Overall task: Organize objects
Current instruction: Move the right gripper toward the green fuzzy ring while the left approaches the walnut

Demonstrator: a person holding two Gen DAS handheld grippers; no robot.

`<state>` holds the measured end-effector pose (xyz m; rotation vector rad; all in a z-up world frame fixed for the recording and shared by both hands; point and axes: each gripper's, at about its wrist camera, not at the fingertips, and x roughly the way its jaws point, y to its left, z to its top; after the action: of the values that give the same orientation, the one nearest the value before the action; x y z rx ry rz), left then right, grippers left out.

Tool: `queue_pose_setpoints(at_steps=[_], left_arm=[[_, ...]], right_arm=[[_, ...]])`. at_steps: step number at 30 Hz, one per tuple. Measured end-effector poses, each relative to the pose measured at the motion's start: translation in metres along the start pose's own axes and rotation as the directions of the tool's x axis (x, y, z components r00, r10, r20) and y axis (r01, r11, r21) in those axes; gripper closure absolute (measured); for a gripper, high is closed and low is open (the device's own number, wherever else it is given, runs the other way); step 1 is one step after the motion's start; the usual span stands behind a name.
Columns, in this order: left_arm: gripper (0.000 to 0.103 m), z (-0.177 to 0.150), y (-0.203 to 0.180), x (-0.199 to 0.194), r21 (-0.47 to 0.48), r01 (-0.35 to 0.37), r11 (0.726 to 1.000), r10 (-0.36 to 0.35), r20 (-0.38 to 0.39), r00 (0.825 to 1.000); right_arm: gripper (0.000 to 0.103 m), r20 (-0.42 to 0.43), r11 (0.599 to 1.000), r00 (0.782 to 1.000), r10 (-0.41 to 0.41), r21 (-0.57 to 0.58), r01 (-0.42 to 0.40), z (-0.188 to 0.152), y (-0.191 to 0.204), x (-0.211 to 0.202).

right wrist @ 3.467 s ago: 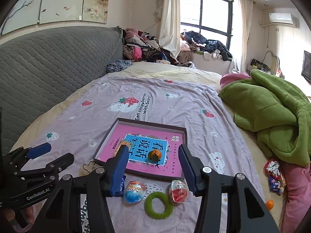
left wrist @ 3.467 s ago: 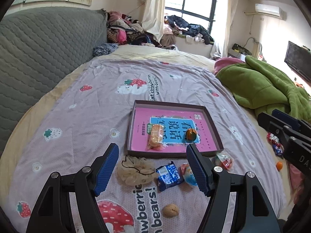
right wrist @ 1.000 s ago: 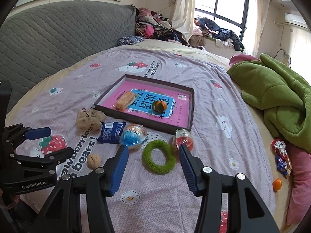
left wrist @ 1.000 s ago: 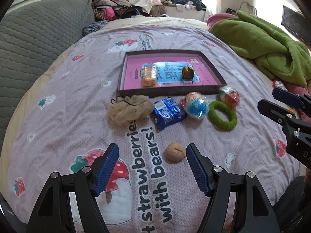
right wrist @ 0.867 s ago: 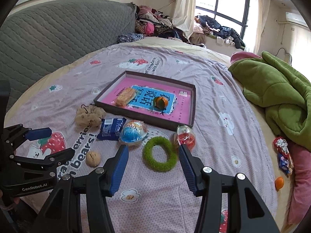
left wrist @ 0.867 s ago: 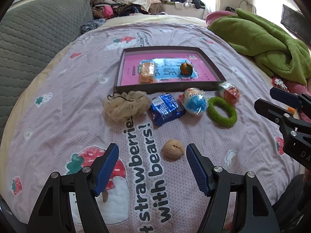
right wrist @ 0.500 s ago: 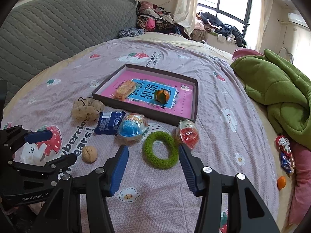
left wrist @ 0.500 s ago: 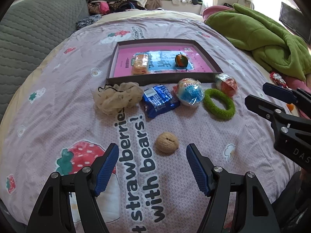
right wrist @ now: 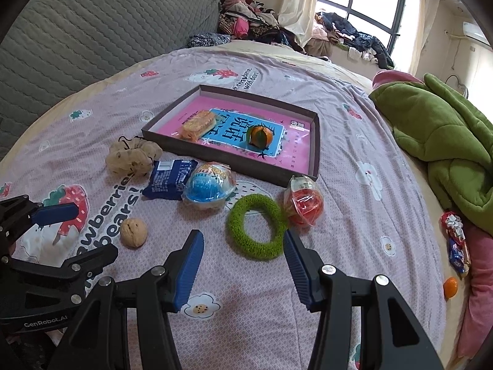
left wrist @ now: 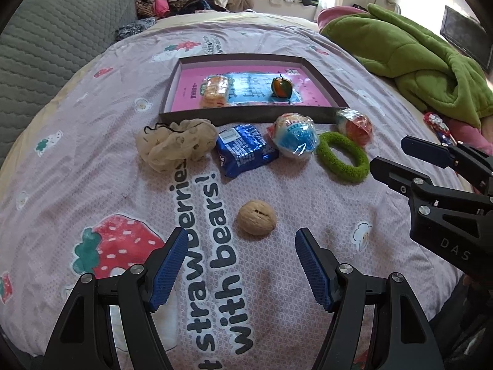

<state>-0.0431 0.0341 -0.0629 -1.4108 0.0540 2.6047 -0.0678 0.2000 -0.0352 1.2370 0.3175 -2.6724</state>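
The walnut (left wrist: 256, 222) lies on the strawberry bedspread (left wrist: 92, 166) just ahead of our left gripper (left wrist: 238, 265), well short of the tray (left wrist: 246, 117). We should lower until the spread, empty jaws straddle it, then close gently so it cannot roll. The right gripper (right wrist: 243, 266), also parted and empty, probably suits the green ring (right wrist: 257, 226).

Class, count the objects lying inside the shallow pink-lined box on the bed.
2. A wrapped biscuit snack lies toward the left of the box, and a small orange fruit sits near its middle. Nothing else seems hidden inside.
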Motion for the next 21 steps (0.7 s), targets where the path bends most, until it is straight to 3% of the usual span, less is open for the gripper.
queue_pose_setpoints(at_steps=[21], left_arm=[[0.029,-0.001,0.004,0.012,-0.016,0.014,1.0,-0.014,0.005,1.0]], right_arm=[[0.05,-0.016,1.0,1.0,0.007,-0.01,-0.007,-0.002,-0.001,0.02]])
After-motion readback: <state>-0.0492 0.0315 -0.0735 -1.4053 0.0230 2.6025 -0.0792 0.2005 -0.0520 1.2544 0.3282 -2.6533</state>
